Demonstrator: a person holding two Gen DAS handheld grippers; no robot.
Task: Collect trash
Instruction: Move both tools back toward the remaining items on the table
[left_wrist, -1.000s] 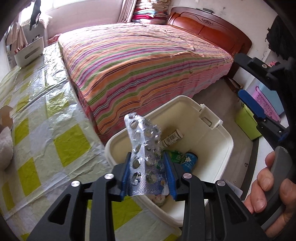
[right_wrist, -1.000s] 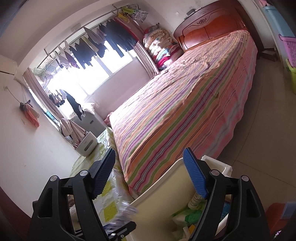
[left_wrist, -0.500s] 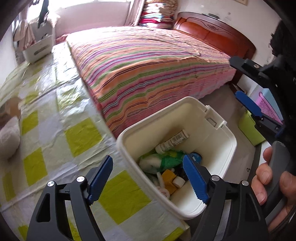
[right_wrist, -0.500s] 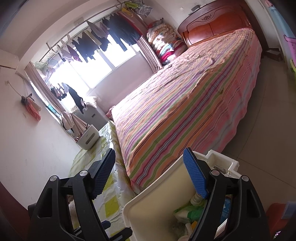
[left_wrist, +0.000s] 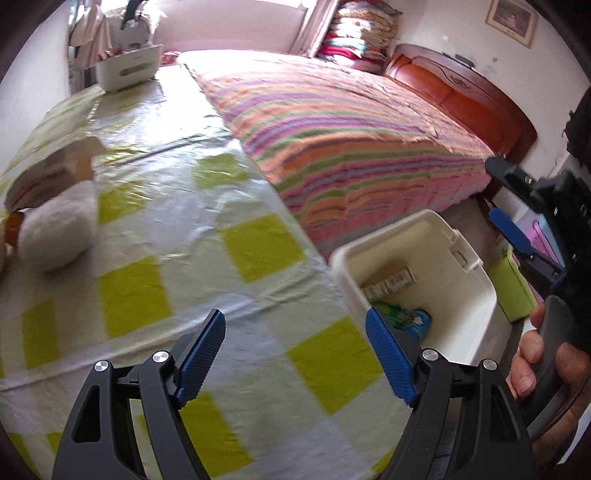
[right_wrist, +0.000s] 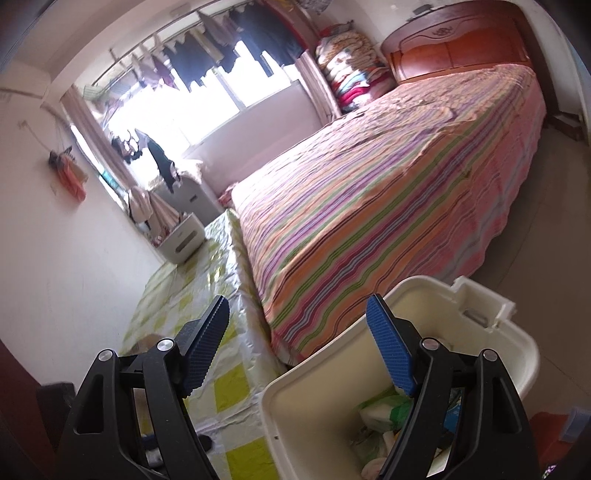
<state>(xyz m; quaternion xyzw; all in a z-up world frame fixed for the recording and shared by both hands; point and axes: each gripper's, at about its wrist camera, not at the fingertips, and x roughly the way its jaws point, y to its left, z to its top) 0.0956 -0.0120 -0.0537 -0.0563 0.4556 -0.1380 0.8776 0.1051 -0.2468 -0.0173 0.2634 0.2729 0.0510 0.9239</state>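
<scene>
Hovering over a table (left_wrist: 258, 236) with a green-and-white check cloth, the left gripper (left_wrist: 295, 358) has its blue pads spread wide with nothing between them. In the left wrist view the cream bin (left_wrist: 476, 306) sits at about four o'clock, just off the table's edge and beside the striped bed (left_wrist: 351, 125). Inside it lie a labelled tube (left_wrist: 391, 282), a green wrapper (left_wrist: 391, 308) and a blue packet (left_wrist: 417, 321). At nine o'clock a white fluffy lump (left_wrist: 55, 232) rests on the cloth near an open cardboard box (left_wrist: 51, 166), and a white caddy (left_wrist: 129, 70) stands at eleven o'clock.

The right gripper (right_wrist: 297, 349) is likewise open and empty, its right finger over the bin (right_wrist: 317, 398); white and green wrappers (right_wrist: 384, 413) show at five o'clock. In the left view a hand (left_wrist: 546, 373) grips the right gripper's handle at three to four o'clock. A green tub (left_wrist: 513, 291) stands on the floor past the bin.
</scene>
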